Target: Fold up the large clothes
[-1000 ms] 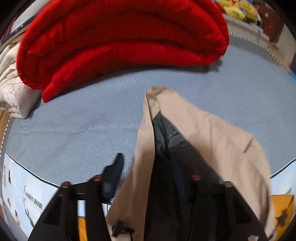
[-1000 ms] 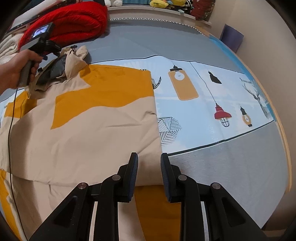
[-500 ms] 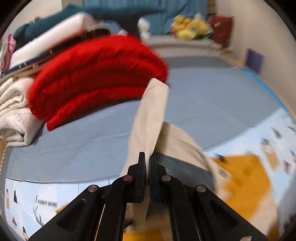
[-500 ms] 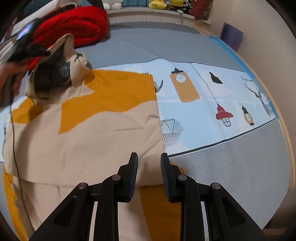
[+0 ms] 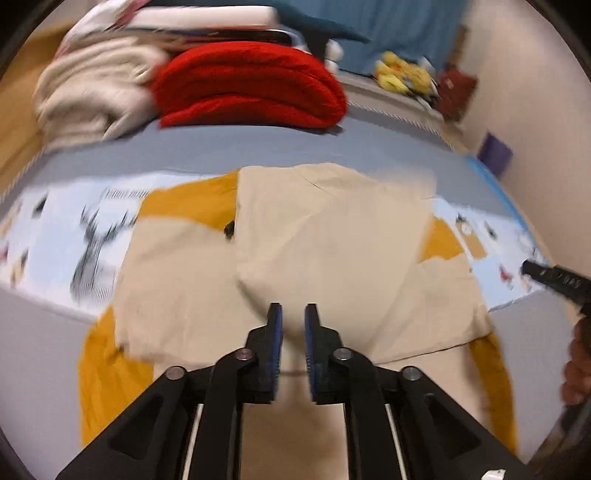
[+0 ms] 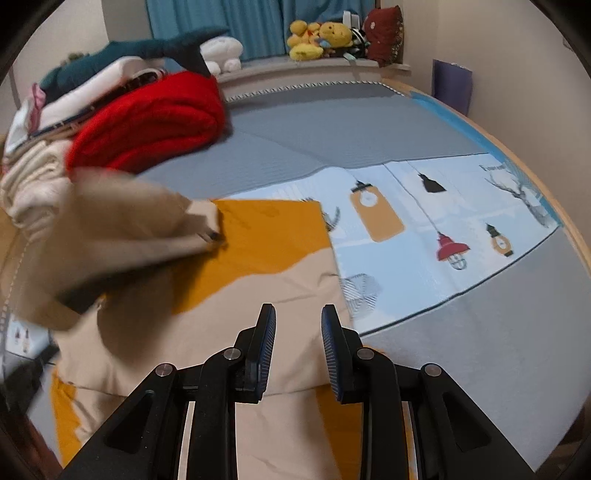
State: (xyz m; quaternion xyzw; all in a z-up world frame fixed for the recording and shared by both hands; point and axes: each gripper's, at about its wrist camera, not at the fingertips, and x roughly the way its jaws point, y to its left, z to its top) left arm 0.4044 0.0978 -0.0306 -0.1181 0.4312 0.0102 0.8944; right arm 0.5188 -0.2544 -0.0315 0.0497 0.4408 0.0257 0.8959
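Both views blurred, jacket [image 5: 332, 236] fold smeared, left gripper [image 5: 293, 317] just opening, empty.

You are looking across a bed [image 6: 369, 122] with a grey cover and a pale blue printed band [image 6: 461, 206] of lamps and bare trees. Behind it runs a ledge [image 6: 314, 66] under blue curtains [image 6: 221, 18], with yellow plush toys [image 6: 317, 38] and a dark red cushion [image 6: 382, 35]. The walls [image 6: 517, 44] are plain cream; a purple panel [image 6: 452, 86] leans against the right one. Folded bedding is stacked at far left: a red blanket [image 6: 155, 118], cream quilts [image 5: 92, 92], a teal shark plush [image 6: 147, 50]
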